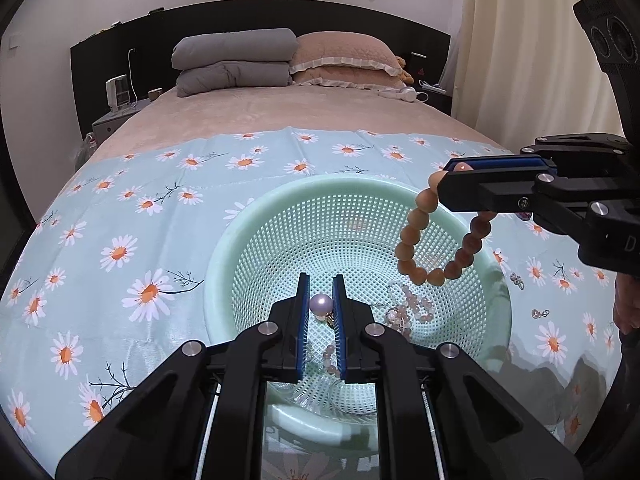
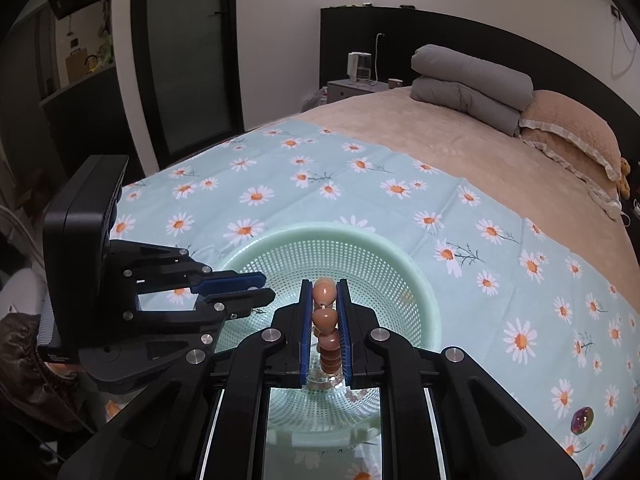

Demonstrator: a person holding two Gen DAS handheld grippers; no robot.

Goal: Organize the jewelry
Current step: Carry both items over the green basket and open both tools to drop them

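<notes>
Pearl (image 1: 322,303) and bracelet (image 1: 436,240) between closed jaws

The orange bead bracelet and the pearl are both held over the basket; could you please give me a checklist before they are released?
1. Right gripper clamps the orange bead bracelet: ok.
2. Left gripper clamps the pearl: ok.
3. Bracelet hangs above the green basket: ok.
4. Pearl sits over the basket's inside: ok.
5. Grippers apart from each other: ok.
6. Pink bead strand in the basket clear of the drop spot: cannot tell.
</notes>
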